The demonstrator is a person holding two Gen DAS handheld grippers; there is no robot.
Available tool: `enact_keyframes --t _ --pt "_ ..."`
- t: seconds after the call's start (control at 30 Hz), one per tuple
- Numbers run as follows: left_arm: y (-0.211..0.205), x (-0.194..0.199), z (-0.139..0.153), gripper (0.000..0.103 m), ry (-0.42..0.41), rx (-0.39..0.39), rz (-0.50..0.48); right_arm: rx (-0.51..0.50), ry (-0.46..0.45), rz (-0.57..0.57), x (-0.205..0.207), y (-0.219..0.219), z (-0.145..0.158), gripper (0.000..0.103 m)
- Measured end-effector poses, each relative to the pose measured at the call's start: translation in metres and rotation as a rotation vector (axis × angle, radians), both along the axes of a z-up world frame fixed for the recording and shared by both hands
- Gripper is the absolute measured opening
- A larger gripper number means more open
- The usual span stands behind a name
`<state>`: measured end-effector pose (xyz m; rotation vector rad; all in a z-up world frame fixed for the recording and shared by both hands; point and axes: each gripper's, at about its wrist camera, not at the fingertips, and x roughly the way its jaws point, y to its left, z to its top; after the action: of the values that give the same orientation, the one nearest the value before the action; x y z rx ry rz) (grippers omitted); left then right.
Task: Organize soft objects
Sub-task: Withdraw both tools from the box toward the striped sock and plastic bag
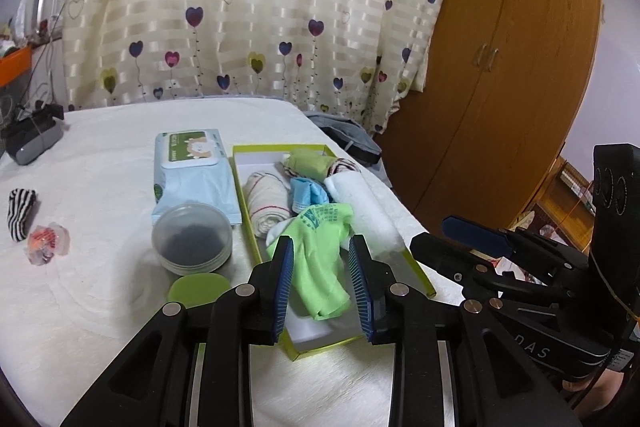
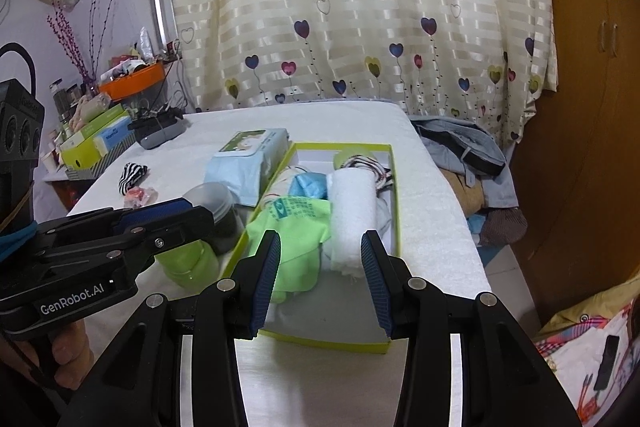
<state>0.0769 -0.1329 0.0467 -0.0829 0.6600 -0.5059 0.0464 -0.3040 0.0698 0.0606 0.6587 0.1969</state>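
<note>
- Grippers first: my left gripper [image 1: 322, 279] has its blue-padded jaws parted, hovering above the bright green cloth [image 1: 316, 255], and I see nothing pinched between them.
- My right gripper [image 2: 320, 281] stands wide and empty over the rolled white towel [image 2: 352, 219].
- Both cloths lie inside the shallow lime-edged cardboard box [image 1: 420, 267] on the white table [image 1: 100, 299].
- A small black-and-white striped sock [image 1: 21, 213] sits well apart, near the table's left side.

Green-rimmed box [image 1: 420, 269] holding crumpled lime cloth [image 1: 320, 267], rolled white towel [image 1: 360, 205], blue cloth [image 1: 308, 193]
</note>
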Motion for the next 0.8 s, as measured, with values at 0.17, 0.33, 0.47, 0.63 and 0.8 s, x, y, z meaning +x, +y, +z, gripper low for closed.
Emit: enact_keyframes --t 0.17,0.33,0.47,0.63,0.8 --pt "0.010 -0.002 0.001 0.027 -0.005 -0.004 0.011 0.000 -0.013 0.009 -0.002 0.005 0.004 0.043" --pt "0.020 -0.001 0.000 0.028 -0.003 -0.002 0.040 0.006 -0.020 0.026 -0.001 0.013 0.005 0.043" --pt "0.031 -0.001 0.000 0.028 -0.003 -0.001 0.068 0.009 -0.026 0.048 0.001 0.021 0.006 0.044" --pt "0.046 0.002 0.000 0.028 0.000 -0.001 0.102 0.012 -0.035 0.077 0.003 0.033 0.009 0.044" --pt "0.064 0.002 -0.001 0.042 -0.004 -0.014 0.135 0.008 -0.043 0.116 0.006 0.050 0.012 0.044"
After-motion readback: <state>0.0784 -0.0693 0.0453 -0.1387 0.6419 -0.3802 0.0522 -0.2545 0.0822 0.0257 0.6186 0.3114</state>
